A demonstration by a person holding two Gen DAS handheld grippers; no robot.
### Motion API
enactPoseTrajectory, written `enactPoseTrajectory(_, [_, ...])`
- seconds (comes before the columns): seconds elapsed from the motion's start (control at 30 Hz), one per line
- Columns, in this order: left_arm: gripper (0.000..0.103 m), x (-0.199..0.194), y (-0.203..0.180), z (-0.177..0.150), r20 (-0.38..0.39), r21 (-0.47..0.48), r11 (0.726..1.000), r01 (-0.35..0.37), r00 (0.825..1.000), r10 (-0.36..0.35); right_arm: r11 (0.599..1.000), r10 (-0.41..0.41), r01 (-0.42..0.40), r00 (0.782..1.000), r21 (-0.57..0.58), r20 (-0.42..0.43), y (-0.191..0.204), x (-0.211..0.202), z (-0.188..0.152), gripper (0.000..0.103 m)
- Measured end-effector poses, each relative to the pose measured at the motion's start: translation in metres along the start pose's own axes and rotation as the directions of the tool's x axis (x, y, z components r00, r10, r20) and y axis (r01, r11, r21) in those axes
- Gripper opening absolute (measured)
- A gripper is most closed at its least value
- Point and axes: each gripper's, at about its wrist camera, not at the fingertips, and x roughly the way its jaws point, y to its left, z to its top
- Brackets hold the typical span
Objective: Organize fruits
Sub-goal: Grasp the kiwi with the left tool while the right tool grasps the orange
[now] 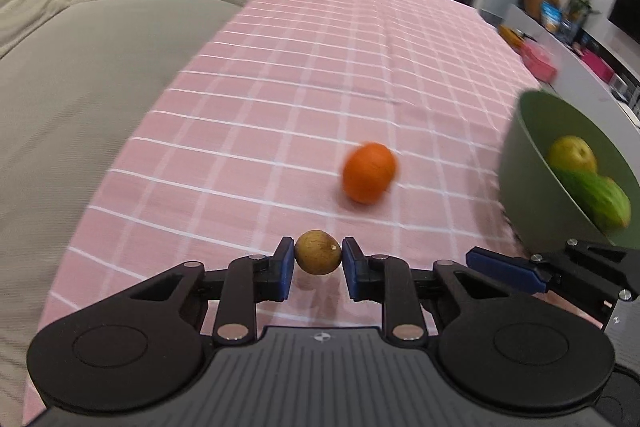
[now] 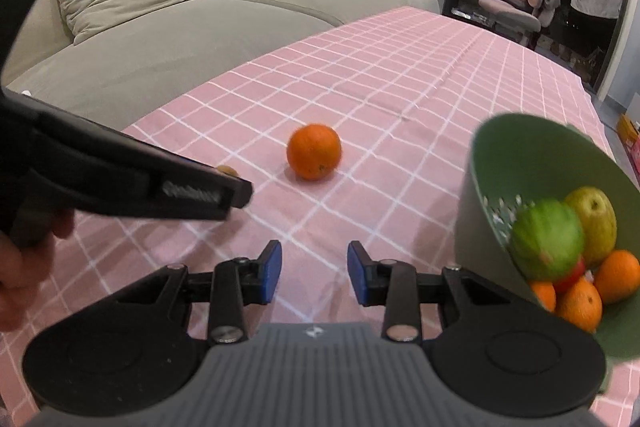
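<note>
Two fruits are not yet in the bowl: the orange and a small brown fruit. The rest of the work looks done, so I judge the task to be near its end.

In the left wrist view, the left claw has its blue pads on both sides of the brown fruit. The pads look to touch it, so the claw pinches it, low over the pink checked surface. The orange lies free on the cloth at about 1 o'clock from this claw, a little blurred. The bowl is at 3 o'clock, and the tip of the right claw shows in front of it.

In the right wrist view, the right claw is spread and holds nothing. The orange is at 12 o'clock from it, well apart. The left claw comes in from 9 o'clock, and only a small edge of the brown fruit shows behind its tip.

The green bowl stands at 3 o'clock and appears tilted toward the camera. Inside are a green fruit, a yellow-green pear, something red that is mostly hidden, and at least three oranges at the bottom. Small holes show in its inner wall.
</note>
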Motion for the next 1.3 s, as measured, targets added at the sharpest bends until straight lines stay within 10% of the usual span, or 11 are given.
enactPoseTrajectory(0.33, [0.028,-0.006,0.028,0.014,0.017,-0.101,0.993,-0.055,0.998,0.057,0.998,-0.055,0.053,0.997,0.029,0.047,0.008,0.038,0.035,0.052])
enactPoseTrajectory(0.9, [0.028,-0.010,0.030,0.021,0.014,-0.139,0.989,-0.044,0.999,0.046,0.999,-0.036,0.036,0.999,0.026,0.005,0.004,0.077,0.055,0.041])
enactPoseTrajectory(1.3, [0.028,-0.045,0.011,0.037,0.073,-0.120,0.993,0.016,0.997,-0.007,0.999,-0.011,0.008,0.997,0.043,0.080,0.001,0.005,0.061,0.040])
